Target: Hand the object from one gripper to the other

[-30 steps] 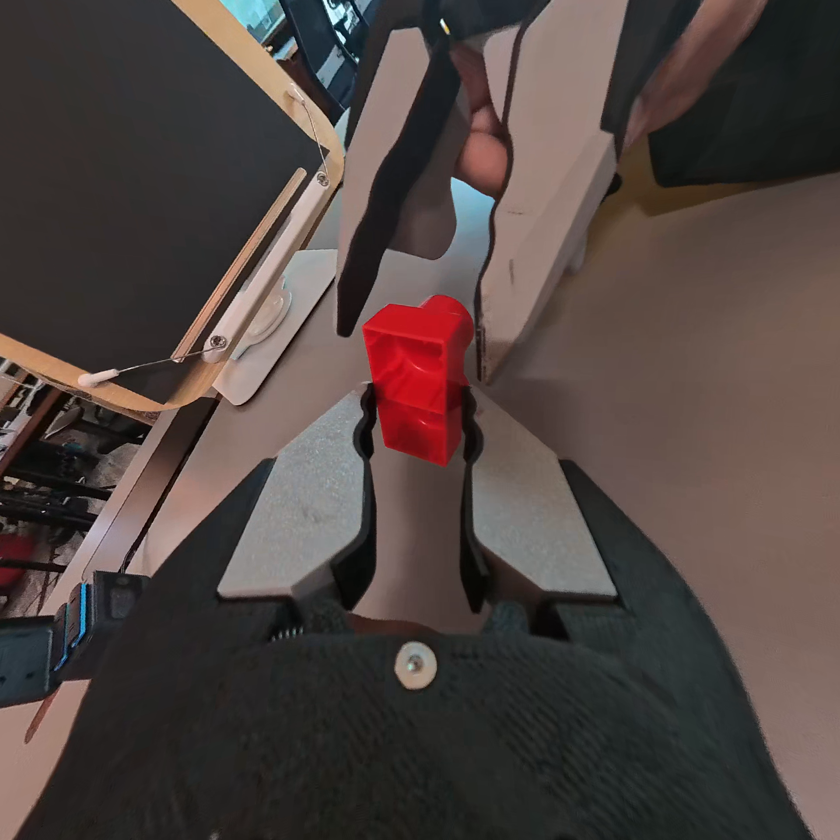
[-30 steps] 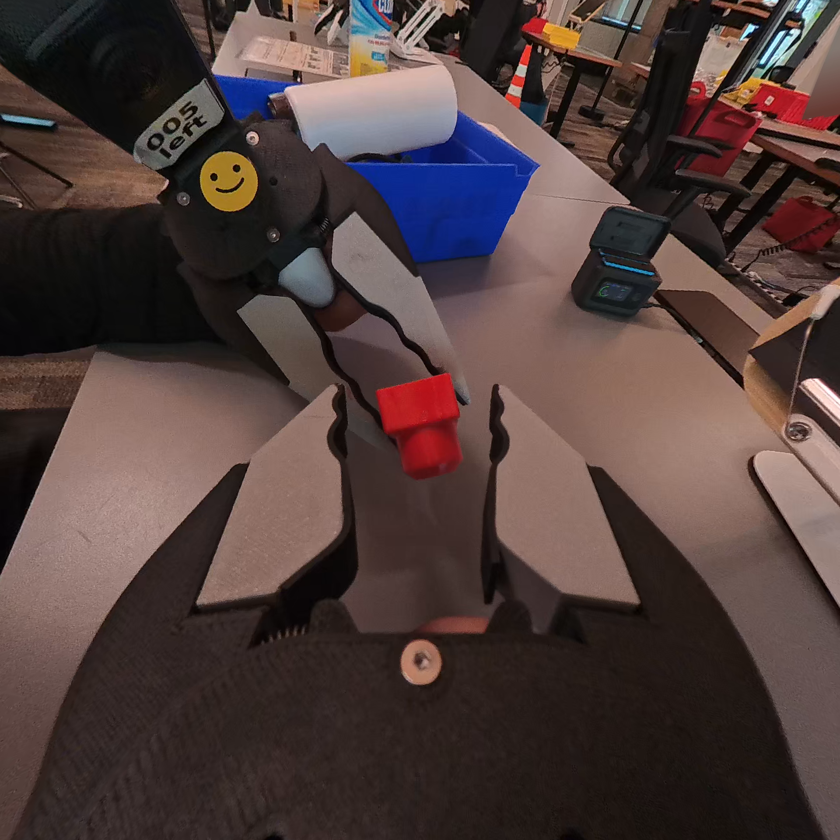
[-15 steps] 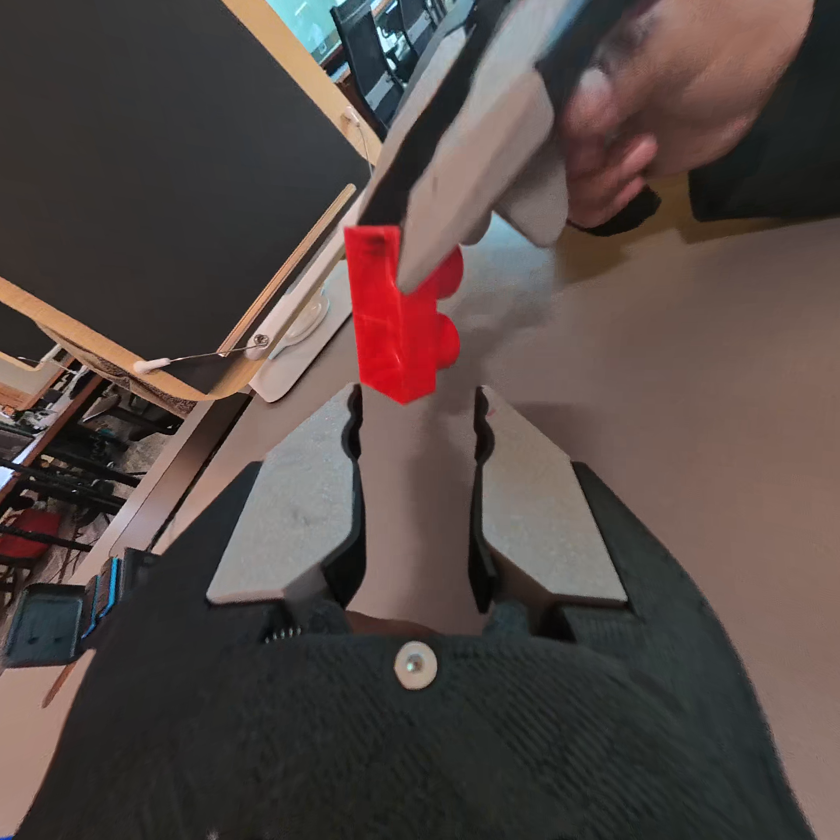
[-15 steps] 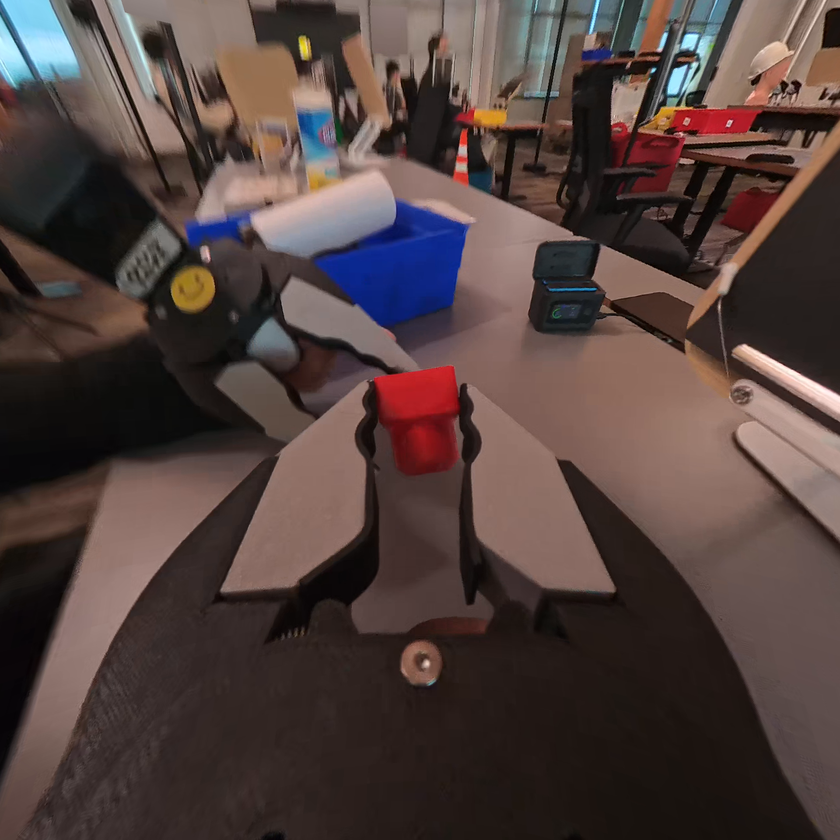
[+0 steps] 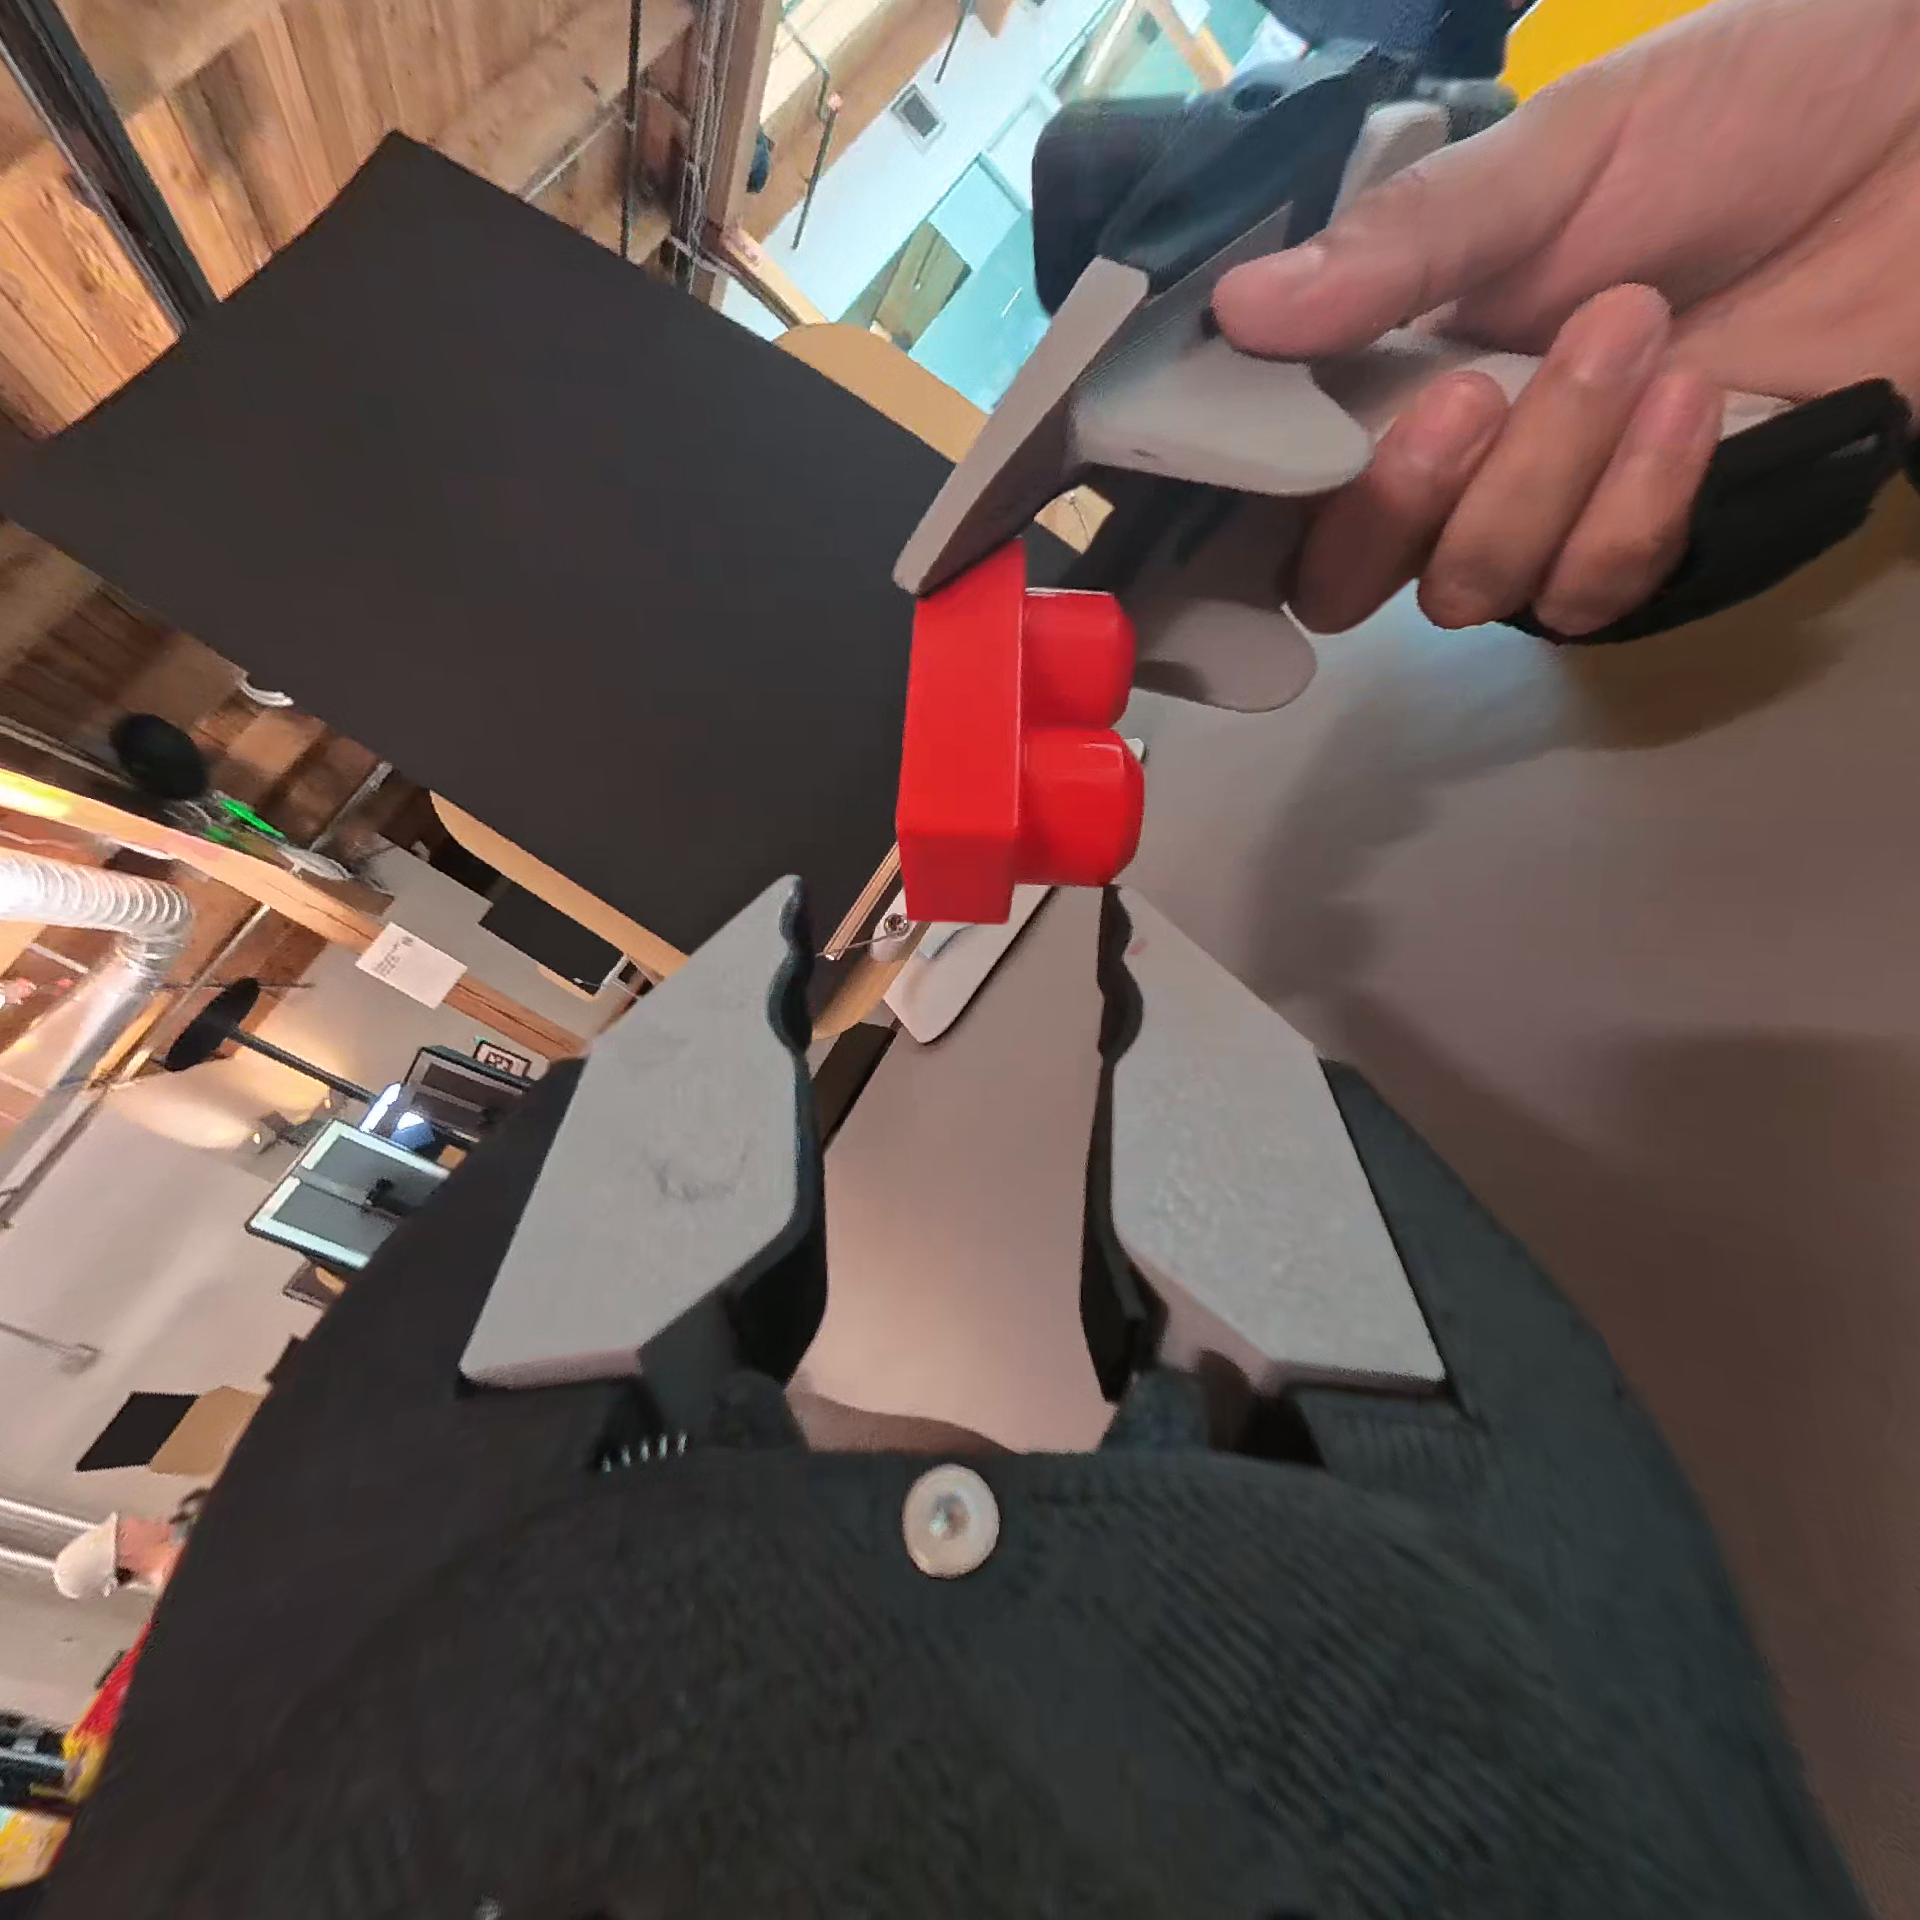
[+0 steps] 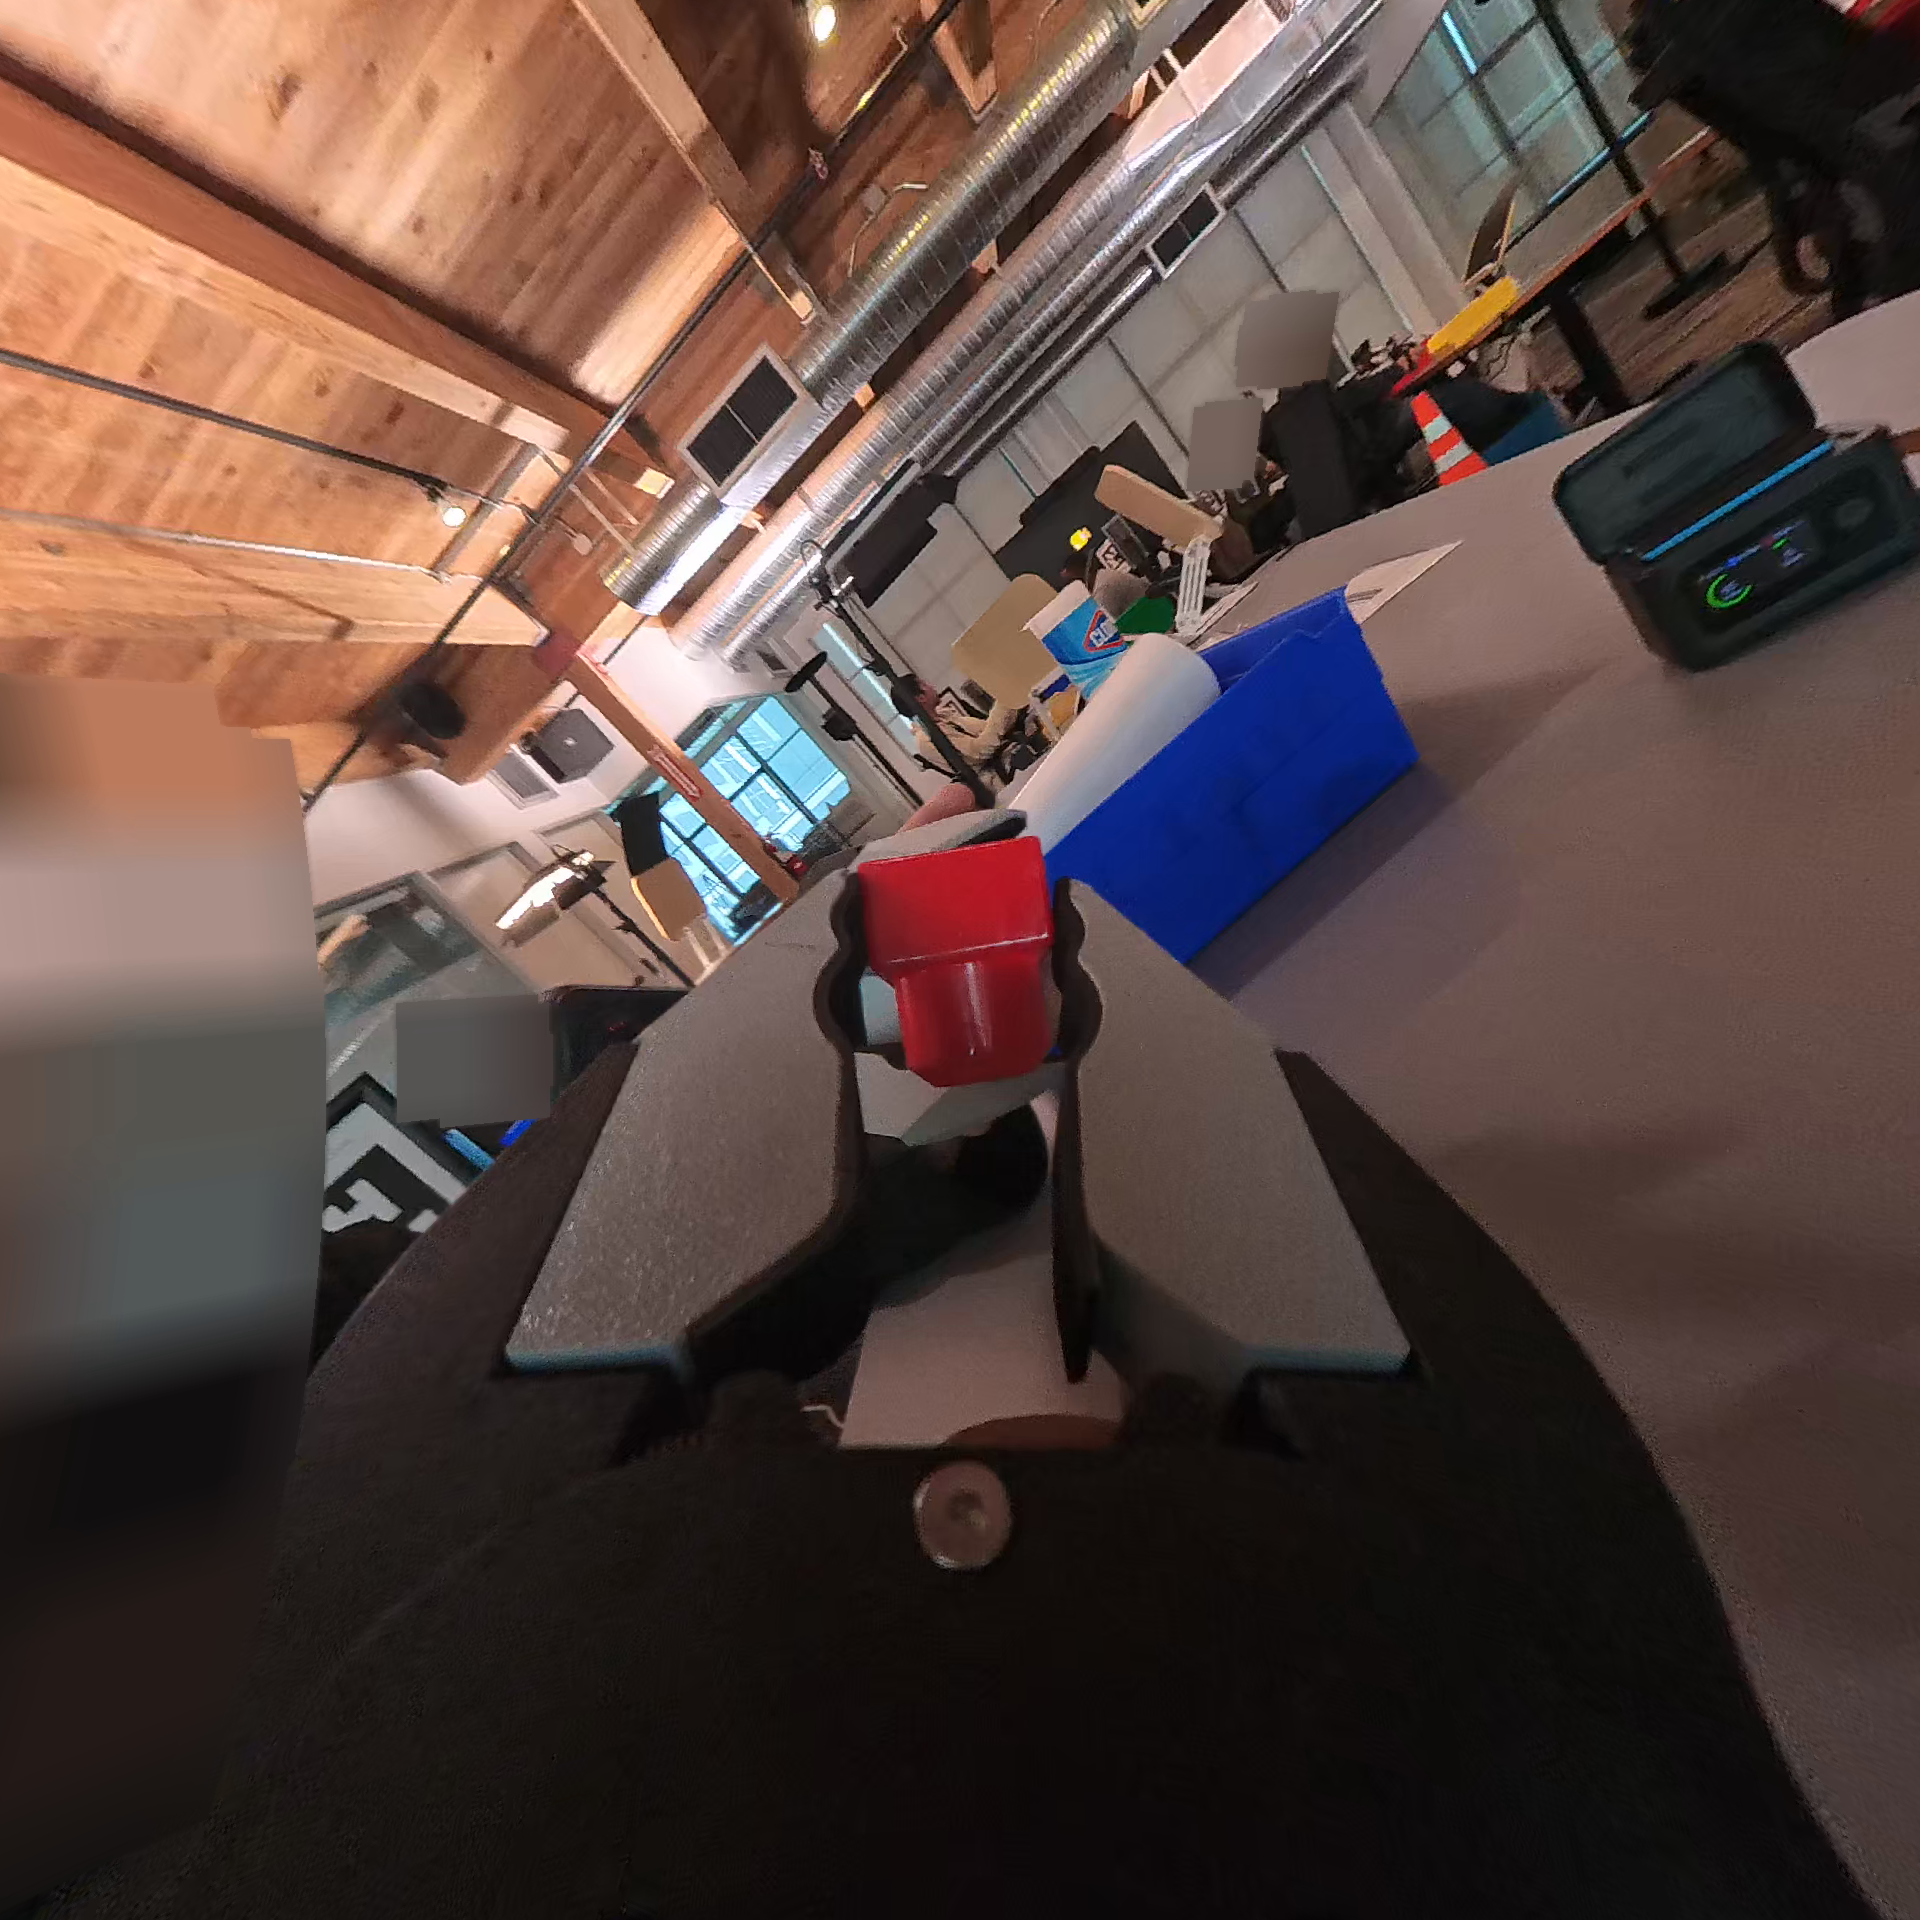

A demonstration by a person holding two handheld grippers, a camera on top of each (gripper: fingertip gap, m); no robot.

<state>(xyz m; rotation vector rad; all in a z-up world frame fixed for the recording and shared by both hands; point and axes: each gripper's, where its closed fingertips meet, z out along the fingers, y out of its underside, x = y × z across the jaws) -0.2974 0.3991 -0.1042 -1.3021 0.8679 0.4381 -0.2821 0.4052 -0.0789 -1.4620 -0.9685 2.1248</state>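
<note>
Hanging just beyond the tips of the empty, parted left tongs, the red block sits clamped in the right tongs, long axis toward the left tongs, above the desk.

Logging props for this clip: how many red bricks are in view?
1. The red brick is clamped between the right gripper's fingers, just beyond the open left gripper. No others visible; the blue bin could hide some.
</note>
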